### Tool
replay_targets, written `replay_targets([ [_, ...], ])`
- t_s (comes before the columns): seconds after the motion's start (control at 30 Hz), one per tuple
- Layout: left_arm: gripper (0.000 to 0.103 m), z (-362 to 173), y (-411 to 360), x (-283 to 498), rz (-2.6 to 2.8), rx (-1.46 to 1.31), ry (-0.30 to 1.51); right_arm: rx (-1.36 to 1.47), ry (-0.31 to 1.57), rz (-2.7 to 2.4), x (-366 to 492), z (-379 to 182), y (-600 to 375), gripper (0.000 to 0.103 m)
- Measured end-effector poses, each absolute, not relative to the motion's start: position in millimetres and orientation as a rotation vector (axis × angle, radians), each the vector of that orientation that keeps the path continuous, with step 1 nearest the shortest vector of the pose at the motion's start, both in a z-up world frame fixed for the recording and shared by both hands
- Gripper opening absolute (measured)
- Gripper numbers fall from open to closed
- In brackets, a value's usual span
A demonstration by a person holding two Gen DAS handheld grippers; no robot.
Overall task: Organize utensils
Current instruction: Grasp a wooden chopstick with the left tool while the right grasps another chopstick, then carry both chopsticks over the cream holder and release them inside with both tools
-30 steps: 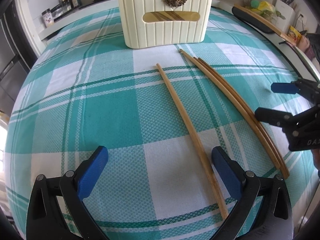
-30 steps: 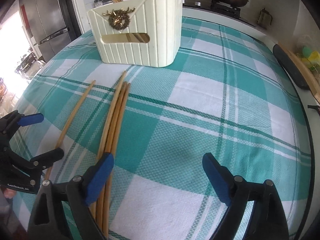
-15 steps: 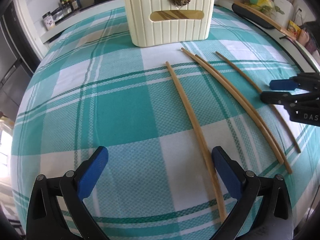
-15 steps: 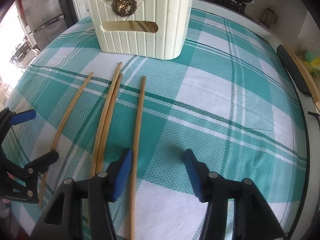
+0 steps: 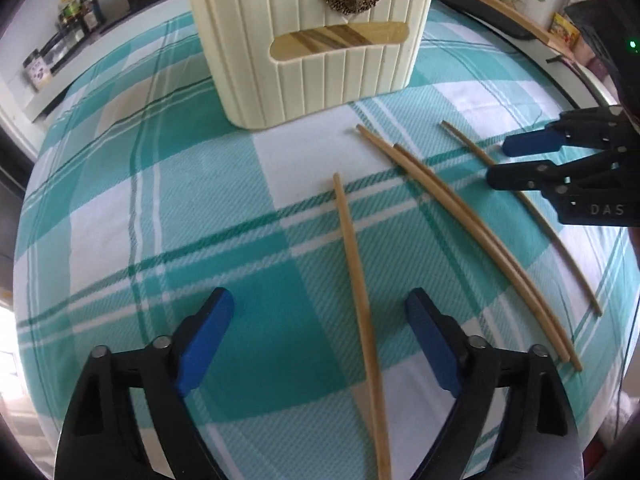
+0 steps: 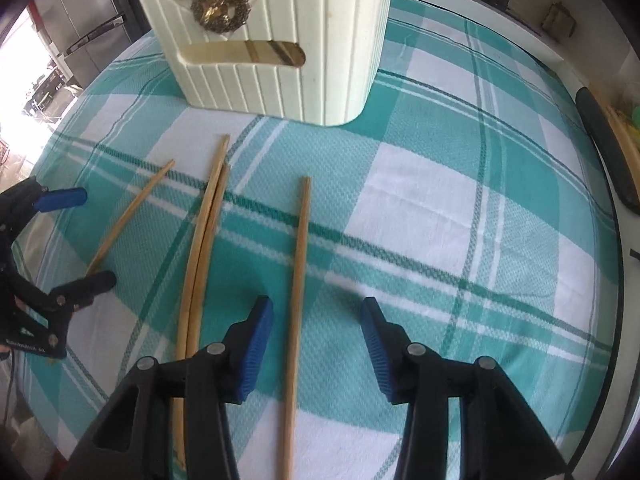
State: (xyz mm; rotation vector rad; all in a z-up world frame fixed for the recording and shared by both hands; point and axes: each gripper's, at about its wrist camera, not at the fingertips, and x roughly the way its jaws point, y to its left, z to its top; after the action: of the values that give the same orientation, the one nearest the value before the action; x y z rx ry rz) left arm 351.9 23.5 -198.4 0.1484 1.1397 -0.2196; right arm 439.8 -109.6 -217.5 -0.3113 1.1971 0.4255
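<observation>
Several wooden chopsticks lie on a teal checked tablecloth before a cream ribbed holder [image 5: 308, 40] with a brass deer emblem, also in the right wrist view [image 6: 276, 36]. My left gripper [image 5: 320, 336] is open, low over the cloth, with one chopstick [image 5: 356, 264] running between its fingers. A touching pair [image 5: 468, 236] lies right of it. My right gripper [image 6: 318, 340] is open around the rightmost chopstick [image 6: 298, 280]; in the left wrist view it [image 5: 516, 162] straddles that stick [image 5: 532, 216]. The pair [image 6: 202, 240] and left gripper [image 6: 80, 236] show at left.
The table edge curves along the right, with a dark board [image 6: 608, 152] and kitchen items beyond. A counter with jars [image 5: 72, 20] stands at the far left. A fridge [image 6: 80, 28] is behind the holder in the right wrist view.
Both grippers moved forward toward the holder and lower. The right gripper narrowed around the separated rightmost chopstick; the left gripper shifted so the left chopstick lies between its fingers.
</observation>
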Motion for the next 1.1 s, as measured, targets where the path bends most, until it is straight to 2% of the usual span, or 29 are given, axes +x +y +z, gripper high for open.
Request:
replay_targets([
  [0.03,0.06,-196.0,20.6,360.7,-0.218,0.149,1.136,-0.297,1.192,0.424,450.1,-217.9,-105.5,0.038],
  [0.07,0.05,-193.5,18.8,369.2,-0.221,0.146,1.134,-0.293,1.178,0.41,459.3,-217.4,-101.7,0.026],
  [0.1,0.024,-191.9,17.4,376.1,-0.22,0.141,1.134,-0.287,1.173,0.397,467.5,-217.4,-99.0,0.016],
  [0.13,0.007,-191.3,16.8,382.1,-0.214,0.136,1.138,-0.268,1.173,0.394,474.5,-217.4,-98.0,0.006],
  [0.3,0.004,-167.6,34.4,376.6,-0.225,0.025,1.05,-0.116,1.105,0.429,472.9,-195.0,-114.1,0.005],
  [0.5,0.004,-99.6,62.0,323.1,-0.326,-0.149,0.854,-0.021,0.876,0.522,412.7,-111.0,-142.3,0.005],
  [0.8,0.004,-4.4,82.5,272.5,-0.404,-0.244,0.594,0.023,0.566,0.546,334.9,-13.0,-160.6,0.005],
  [1.1,0.004,106.8,104.4,327.2,-0.317,-0.282,0.317,-0.021,0.365,0.5,390.1,86.2,-133.9,0.005],
])
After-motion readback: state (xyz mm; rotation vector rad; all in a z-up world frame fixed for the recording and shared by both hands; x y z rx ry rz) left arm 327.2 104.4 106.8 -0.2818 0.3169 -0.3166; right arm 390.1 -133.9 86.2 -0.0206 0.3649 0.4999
